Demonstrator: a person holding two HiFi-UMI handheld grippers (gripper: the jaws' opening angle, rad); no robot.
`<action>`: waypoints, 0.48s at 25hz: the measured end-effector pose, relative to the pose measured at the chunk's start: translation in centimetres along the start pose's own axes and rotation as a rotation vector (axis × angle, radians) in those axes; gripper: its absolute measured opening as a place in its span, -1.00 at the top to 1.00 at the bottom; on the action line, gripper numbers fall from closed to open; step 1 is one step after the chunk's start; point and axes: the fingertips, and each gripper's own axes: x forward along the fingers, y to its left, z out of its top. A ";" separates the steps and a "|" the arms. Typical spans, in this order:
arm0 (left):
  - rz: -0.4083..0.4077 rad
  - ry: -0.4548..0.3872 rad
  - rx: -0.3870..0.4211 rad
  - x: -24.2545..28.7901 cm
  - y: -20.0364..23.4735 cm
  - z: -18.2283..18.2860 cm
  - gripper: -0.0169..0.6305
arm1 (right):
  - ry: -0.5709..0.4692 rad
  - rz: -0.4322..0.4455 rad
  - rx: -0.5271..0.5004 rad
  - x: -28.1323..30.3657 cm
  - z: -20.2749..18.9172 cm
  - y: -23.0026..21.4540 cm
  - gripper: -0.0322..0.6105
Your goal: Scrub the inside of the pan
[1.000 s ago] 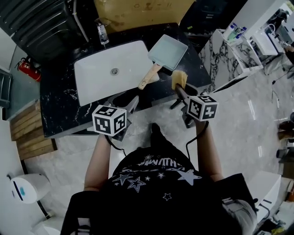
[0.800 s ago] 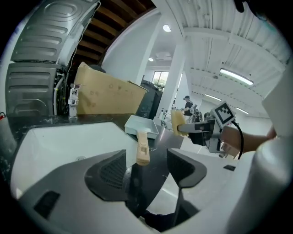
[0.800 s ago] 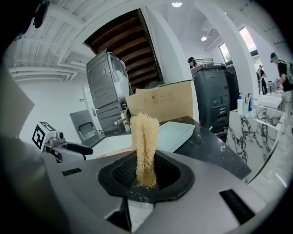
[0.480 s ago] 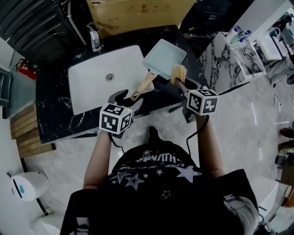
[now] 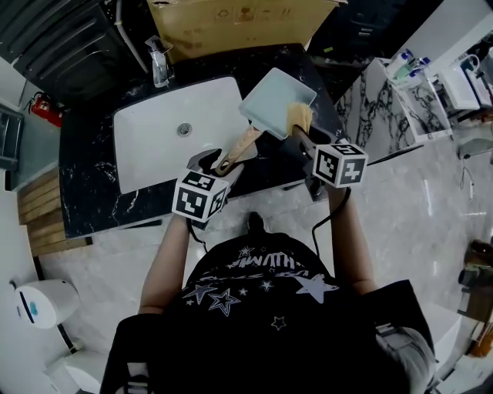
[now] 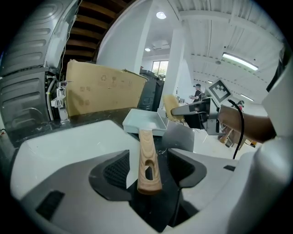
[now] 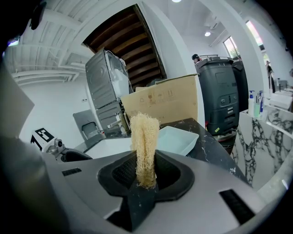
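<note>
Fingers [image 6: 116, 171] of the left gripper [image 6: 149, 153] stand wide apart, having just been opening. The pan's wooden handle [image 6: 145, 139] lies between them, clear of both pads. Jaws of the right gripper [image 7: 145, 157] are clamped on an upright loofah scrubber [image 7: 144, 132]. The pale rectangular pan [image 5: 271, 98] sits on the dark marble counter [image 5: 92, 185] just right of the white sink [image 5: 154, 146], its handle reaching over the sink's near right corner. The scrubber is at the pan's near right rim; whether they touch cannot be told. A spray bottle [image 5: 158, 65] stands at the sink's far edge, with a cardboard box [image 5: 231, 23] beyond.
</note>
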 end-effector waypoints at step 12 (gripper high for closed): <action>-0.004 0.016 -0.007 1.2 -0.3 0.7 0.34 | 0.003 0.019 -0.007 1.2 1.0 -1.1 0.62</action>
